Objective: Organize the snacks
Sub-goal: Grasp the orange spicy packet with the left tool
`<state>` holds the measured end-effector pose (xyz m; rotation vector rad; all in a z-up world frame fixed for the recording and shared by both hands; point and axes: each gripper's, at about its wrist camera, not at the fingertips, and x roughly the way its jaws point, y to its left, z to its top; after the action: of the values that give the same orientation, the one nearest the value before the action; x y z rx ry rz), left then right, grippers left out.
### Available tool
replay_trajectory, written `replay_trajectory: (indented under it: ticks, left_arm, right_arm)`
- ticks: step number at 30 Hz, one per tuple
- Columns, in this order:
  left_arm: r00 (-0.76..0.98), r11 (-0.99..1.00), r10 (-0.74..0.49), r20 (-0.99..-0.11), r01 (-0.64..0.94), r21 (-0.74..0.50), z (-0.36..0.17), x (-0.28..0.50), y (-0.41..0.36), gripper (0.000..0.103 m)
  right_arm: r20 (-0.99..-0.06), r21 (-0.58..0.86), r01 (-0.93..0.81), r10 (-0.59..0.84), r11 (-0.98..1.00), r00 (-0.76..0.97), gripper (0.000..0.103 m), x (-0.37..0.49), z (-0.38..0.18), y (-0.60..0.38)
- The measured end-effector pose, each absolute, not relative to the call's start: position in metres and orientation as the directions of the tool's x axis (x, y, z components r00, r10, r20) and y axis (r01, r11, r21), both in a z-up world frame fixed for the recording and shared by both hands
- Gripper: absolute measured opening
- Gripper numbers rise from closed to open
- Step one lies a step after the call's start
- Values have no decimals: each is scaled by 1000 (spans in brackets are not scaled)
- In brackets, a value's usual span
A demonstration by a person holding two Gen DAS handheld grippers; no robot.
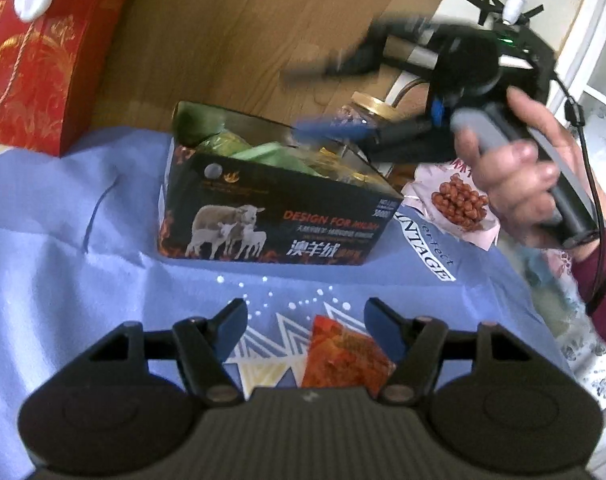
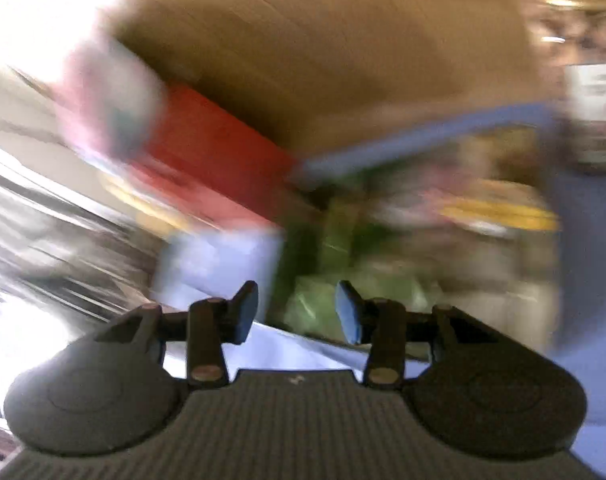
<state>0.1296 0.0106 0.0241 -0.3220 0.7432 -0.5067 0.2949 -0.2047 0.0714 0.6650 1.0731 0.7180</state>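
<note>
A dark open box (image 1: 275, 220) with sheep printed on it holds green and gold snack packets (image 1: 263, 152) and stands on the blue cloth (image 1: 63, 260). My left gripper (image 1: 306, 320) is open just above the cloth, with an orange-red snack packet (image 1: 343, 356) lying between its fingers, near the right one. A pink bag of red peanuts (image 1: 459, 200) lies right of the box. My right gripper (image 2: 297, 312) is open and empty; its view is heavily blurred, with green packets (image 2: 343, 280) ahead. In the left wrist view it hovers over the box's right end (image 1: 335, 128).
A red gift bag (image 1: 35, 68) stands at the back left on the cloth's edge. A glass jar with a gold lid (image 1: 371, 106) stands behind the box. Wooden floor (image 1: 243, 32) lies beyond. The person's hand (image 1: 519, 184) holds the right gripper's handle.
</note>
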Motion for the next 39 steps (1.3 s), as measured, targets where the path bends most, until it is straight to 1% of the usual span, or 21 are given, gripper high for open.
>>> replay_trajectory:
  ticks: [1,2,4,8,9,13,16,18,19,23,24,26,29,31,32,33,35,37,38,39]
  left_arm:
    - [622,833,-544,-563,317,-454,23,130,11,66]
    - [621,833,-542,-566,312,-456,23,130,12,66]
    - [626,833,-541,-561,312,-456,24,128,13,66]
    - [632,830,-545,-550,315,-460,26,125,16,66]
    - [627,826,-551,-550,318,-465,27,125,16,66]
    - [609,814,-572,-550,340,-470,26,121,16,66]
    - [587,807,-582,-564,331,-488,22,125,16,66]
    - [554,792,-602,-575,322,-519,17,130,15,66]
    - [537,783,-613,-579,320,-533,15,132,14,66]
    - [477,760,-642,-600,297,-578,4,140,7,65]
    - [482,760,-642,-597,297,-578,3,141,6,66]
    - [478,761,-641,-601,291,-581,2,143,4,65]
    - [474,766,-635,-610,283,-578,3,144,-1,65]
    - [476,771,-630,-614,285,-570,3,143,-3,65]
    - [478,772,-628,-614,284,-569,3,143,-5,65]
    - [481,774,-626,-614,282,-567,3,142,-5,65]
    - [480,769,-630,-610,273,-578,3,142,-3,66]
    - [472,749,-648,-597,255,-612,1,144,4,65]
    - [467,737,-659,-589,244,-631,0,144,7,65]
    - [460,722,-672,-580,232,-652,-1,145,12,65]
  right_arm:
    - [-504,790,-190,794,582,339,47,294,72,-205]
    - [-507,778,-177,769,603,389,47,293,72,-204]
    - [-549,717,-193,714,669,436,48,289,74,-201]
    - [-581,661,-255,696,706,422,48,269,77,-201]
    - [-578,642,-282,692,713,433,48,258,82,-203]
    - [-517,565,-452,723,691,459,48,207,98,-222]
    - [-530,537,-483,722,691,444,48,175,87,-242]
    - [-574,554,-434,704,710,419,48,152,68,-263]
    - [-593,582,-381,696,718,405,48,142,56,-276]
    - [-589,736,-126,720,665,367,48,112,4,-327]
    - [-570,770,-72,734,634,370,44,105,-9,-338]
    - [-511,826,-24,765,564,392,40,96,-17,-350]
    - [-516,822,-18,759,569,396,35,100,-15,-341]
    - [-530,808,-44,758,587,380,26,108,-18,-325]
    - [-530,807,-51,760,588,376,19,112,-20,-319]
    - [-523,812,-52,765,581,376,15,116,-23,-312]
    - [-481,842,-52,790,537,379,16,120,-28,-308]
    - [-452,853,-67,796,518,402,19,122,-29,-304]
    - [-452,842,-91,789,531,417,25,122,-26,-301]
    - [-455,823,-128,776,554,438,33,119,-20,-301]
